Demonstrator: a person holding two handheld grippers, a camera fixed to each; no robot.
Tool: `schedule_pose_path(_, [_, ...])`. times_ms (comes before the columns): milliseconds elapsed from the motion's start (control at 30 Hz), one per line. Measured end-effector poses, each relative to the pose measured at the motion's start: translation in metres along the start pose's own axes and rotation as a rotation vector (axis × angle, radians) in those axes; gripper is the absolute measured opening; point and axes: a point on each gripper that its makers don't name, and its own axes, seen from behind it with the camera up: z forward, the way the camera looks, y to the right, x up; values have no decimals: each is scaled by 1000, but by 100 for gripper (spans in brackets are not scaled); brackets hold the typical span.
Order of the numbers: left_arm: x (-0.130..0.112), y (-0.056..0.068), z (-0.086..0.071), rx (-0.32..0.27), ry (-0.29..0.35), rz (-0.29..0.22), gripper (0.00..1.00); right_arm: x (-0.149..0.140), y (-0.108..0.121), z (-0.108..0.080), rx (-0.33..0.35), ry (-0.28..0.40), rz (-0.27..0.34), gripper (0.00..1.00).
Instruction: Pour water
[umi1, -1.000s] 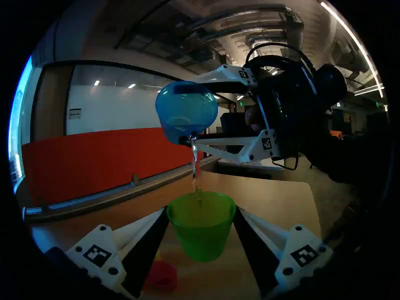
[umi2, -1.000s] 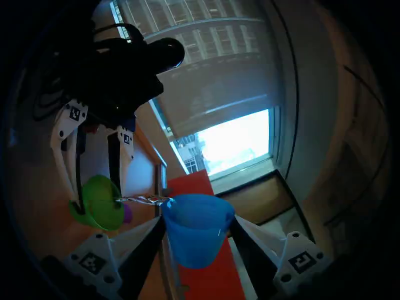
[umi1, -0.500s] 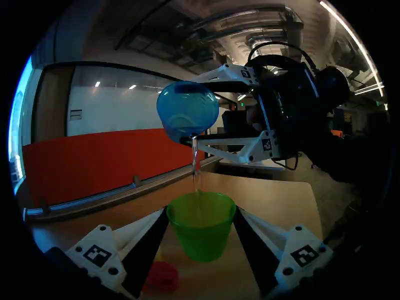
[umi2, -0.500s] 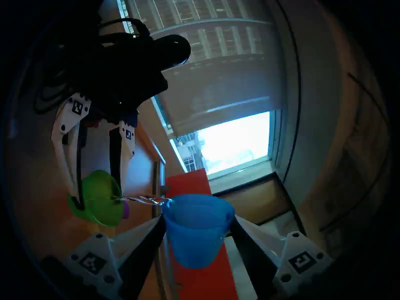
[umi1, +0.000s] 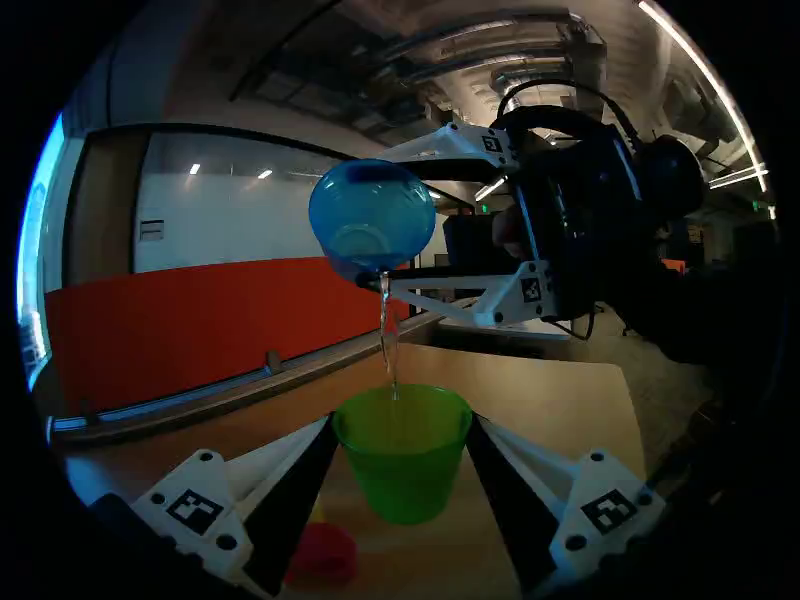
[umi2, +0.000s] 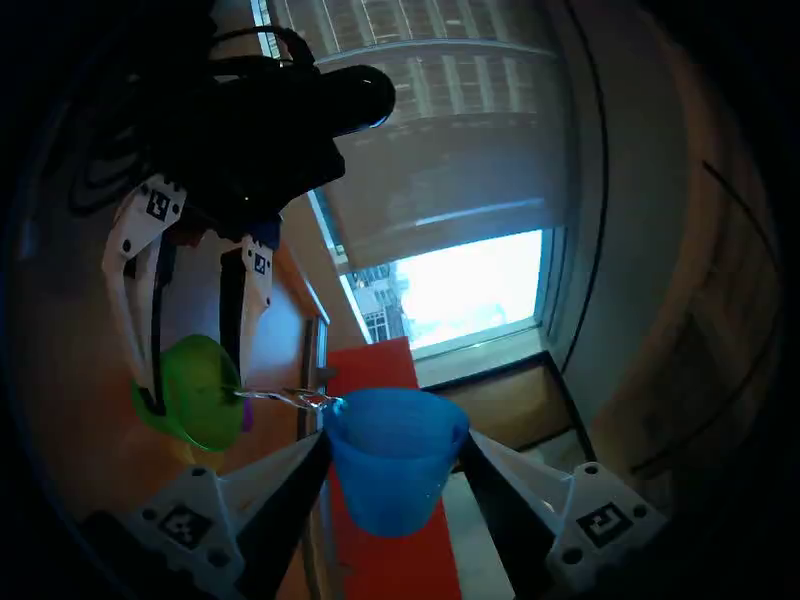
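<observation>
A green cup (umi1: 403, 455) stands upright between my left gripper's (umi1: 400, 470) two white fingers, which press on its sides just above the wooden table (umi1: 545, 395). Above it the right gripper (umi1: 400, 225) holds a blue cup (umi1: 372, 218) tipped on its side, mouth toward me. A thin stream of water (umi1: 385, 335) falls from its rim into the green cup. In the right gripper view the blue cup (umi2: 393, 455) sits clamped in my right gripper (umi2: 395, 470). Water (umi2: 285, 398) runs from it to the green cup (umi2: 195, 392), held by the left gripper (umi2: 195, 340).
A small red object (umi1: 322, 553) lies on the table under my left fingers. A red wall panel (umi1: 190, 320) and a ledge run behind the table. In the right gripper view a bright window (umi2: 460, 285) shows, and something purple (umi2: 247, 412) sits beside the green cup.
The blue cup has tipped and shifted slightly, and water keeps running into the green cup. The green cup and left gripper have stayed still.
</observation>
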Motion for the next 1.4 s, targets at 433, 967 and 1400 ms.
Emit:
schedule_pose_path(433, [-1,-1,1,1,4,-4,89,0,3,1,-8,-6,-39,90])
schedule_pose_path(967, [-1,-1,0,3,8,1,89,3,3,1,-10,-5,-91,90])
schedule_pose_path(1400, [1,1,2,-1,10,2,89,1,6,2,-17,-10,-134,90])
